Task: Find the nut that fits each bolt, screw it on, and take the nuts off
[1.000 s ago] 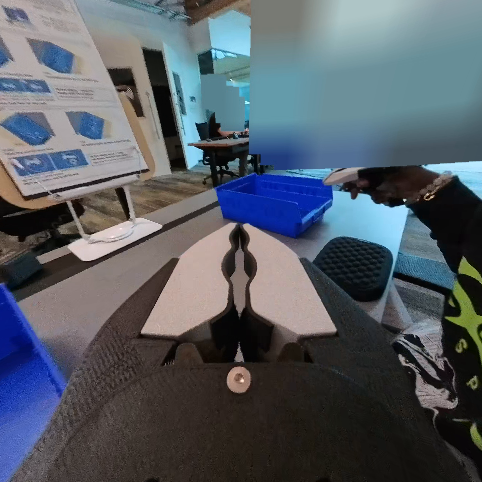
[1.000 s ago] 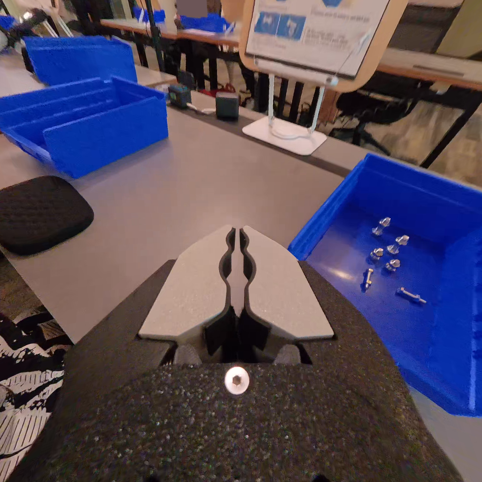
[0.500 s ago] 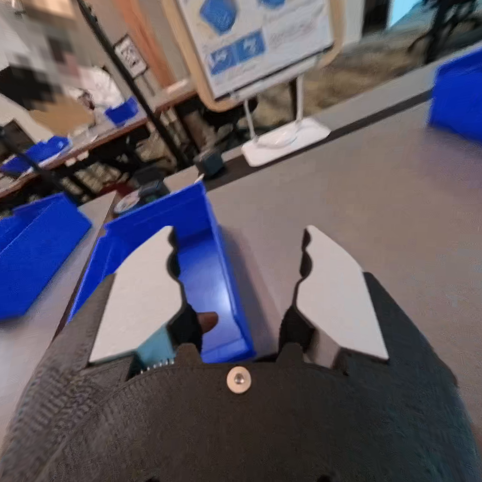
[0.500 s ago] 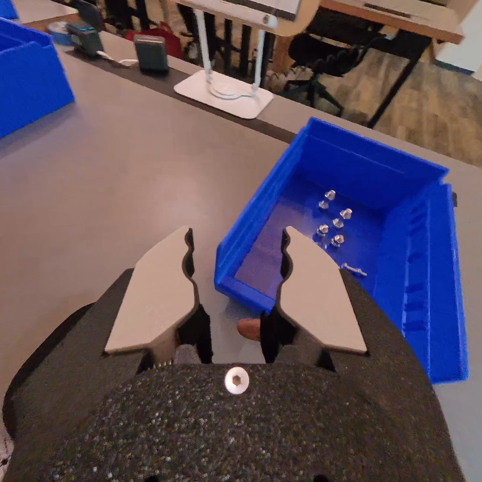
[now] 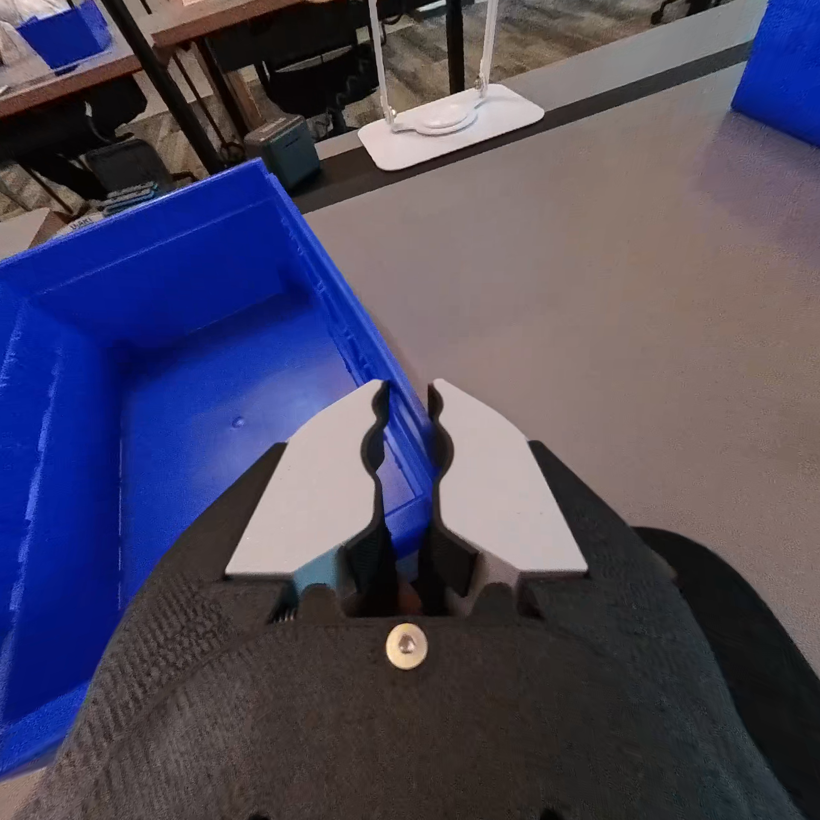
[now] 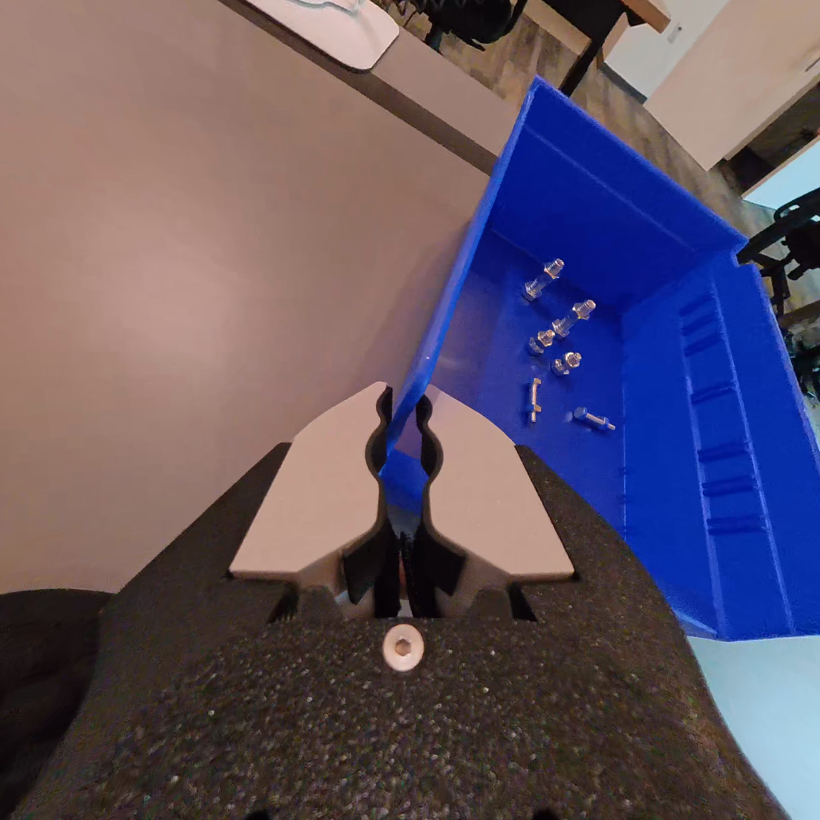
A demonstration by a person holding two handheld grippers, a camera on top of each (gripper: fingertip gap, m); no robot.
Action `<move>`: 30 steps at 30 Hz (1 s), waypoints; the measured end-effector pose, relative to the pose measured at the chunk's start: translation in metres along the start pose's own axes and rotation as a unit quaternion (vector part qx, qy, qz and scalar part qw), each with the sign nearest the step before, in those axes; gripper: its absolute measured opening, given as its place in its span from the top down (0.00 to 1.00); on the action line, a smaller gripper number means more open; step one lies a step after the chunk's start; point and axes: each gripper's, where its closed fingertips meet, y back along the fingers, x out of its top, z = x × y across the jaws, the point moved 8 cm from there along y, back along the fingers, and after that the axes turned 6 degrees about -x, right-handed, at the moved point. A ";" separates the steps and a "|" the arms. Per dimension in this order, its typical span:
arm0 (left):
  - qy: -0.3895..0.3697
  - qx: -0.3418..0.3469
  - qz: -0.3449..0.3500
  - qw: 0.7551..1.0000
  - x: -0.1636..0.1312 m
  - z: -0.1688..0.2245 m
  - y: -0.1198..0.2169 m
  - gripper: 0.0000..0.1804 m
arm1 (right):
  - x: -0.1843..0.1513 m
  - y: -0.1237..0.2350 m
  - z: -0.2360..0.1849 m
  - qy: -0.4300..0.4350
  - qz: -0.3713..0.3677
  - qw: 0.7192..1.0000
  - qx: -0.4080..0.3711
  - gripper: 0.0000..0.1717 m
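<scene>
Each claw has a broad black housing with a rough, grainy surface; the one in the right wrist view (image 6: 404, 395) is speckled with pale flecks, while the one in the left wrist view (image 5: 408, 390) shows fine layered ridges. A single round silver screw with a hex socket (image 5: 406, 656) sits centred near the front edge of each housing. Two flat, pale grey fingers (image 5: 328, 479) taper forward to rounded tips, and their inner faces are lined with wavy black pads (image 6: 377, 443).
</scene>
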 end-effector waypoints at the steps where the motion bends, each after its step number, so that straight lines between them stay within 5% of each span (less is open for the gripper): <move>1: -0.005 -0.004 0.003 1.000 0.002 0.003 -0.004 0.90 | 0.002 0.000 -0.003 0.000 -0.001 1.000 0.004 0.94; 18: -0.059 -0.141 0.037 0.988 0.036 0.076 -0.062 0.91 | 0.030 0.015 -0.069 0.029 0.029 0.995 0.086 0.91; 30: -0.064 -0.165 0.037 0.984 0.041 0.080 -0.070 0.92 | 0.049 0.029 -0.121 0.048 0.066 0.983 0.165 0.90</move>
